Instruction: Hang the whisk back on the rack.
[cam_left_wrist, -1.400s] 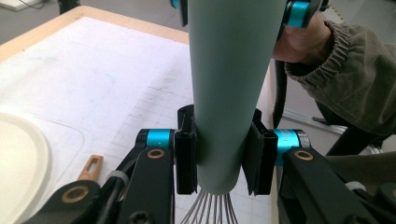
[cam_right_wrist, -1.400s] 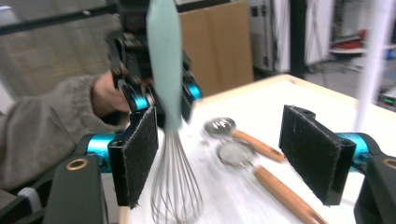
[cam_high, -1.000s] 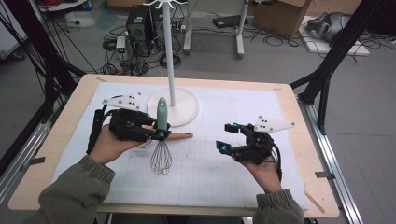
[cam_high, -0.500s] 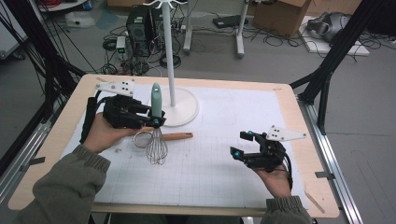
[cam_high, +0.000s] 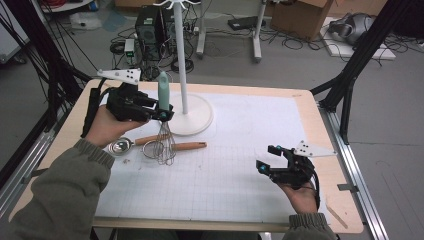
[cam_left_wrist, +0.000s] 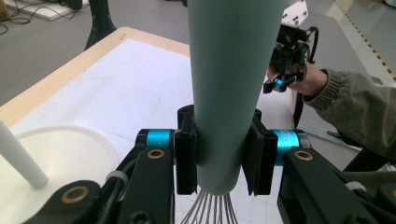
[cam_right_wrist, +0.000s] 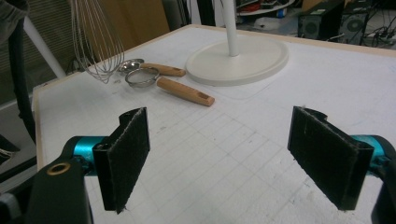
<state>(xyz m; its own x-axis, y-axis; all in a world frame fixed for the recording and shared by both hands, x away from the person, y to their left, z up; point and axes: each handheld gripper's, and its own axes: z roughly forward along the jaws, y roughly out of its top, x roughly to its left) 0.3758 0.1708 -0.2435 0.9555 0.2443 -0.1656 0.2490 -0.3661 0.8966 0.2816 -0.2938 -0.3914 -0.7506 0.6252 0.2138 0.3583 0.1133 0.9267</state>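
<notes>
A whisk with a pale green handle (cam_high: 163, 89) hangs upright above the white mat, its wire loops (cam_high: 164, 145) pointing down. My left gripper (cam_high: 164, 114) is shut on the lower end of that handle (cam_left_wrist: 229, 70), one pad on each side, close to the white stand's pole (cam_high: 181, 60). My right gripper (cam_high: 266, 158) is low over the mat at the front right, open, with nothing between its pads (cam_right_wrist: 126, 154). The whisk's wires (cam_right_wrist: 95, 42) show at the upper left of the right gripper view.
The stand's round white base (cam_high: 195, 120) sits at the back middle of the mat. Under the whisk lie a small wire sieve with a wooden handle (cam_right_wrist: 184, 92) and a metal spoon (cam_high: 120, 146) with a wooden handle. Table edges run close on both sides.
The left gripper has lifted the whisk off the mat and carried it back toward the stand. The right gripper has moved right and down toward the front edge.
</notes>
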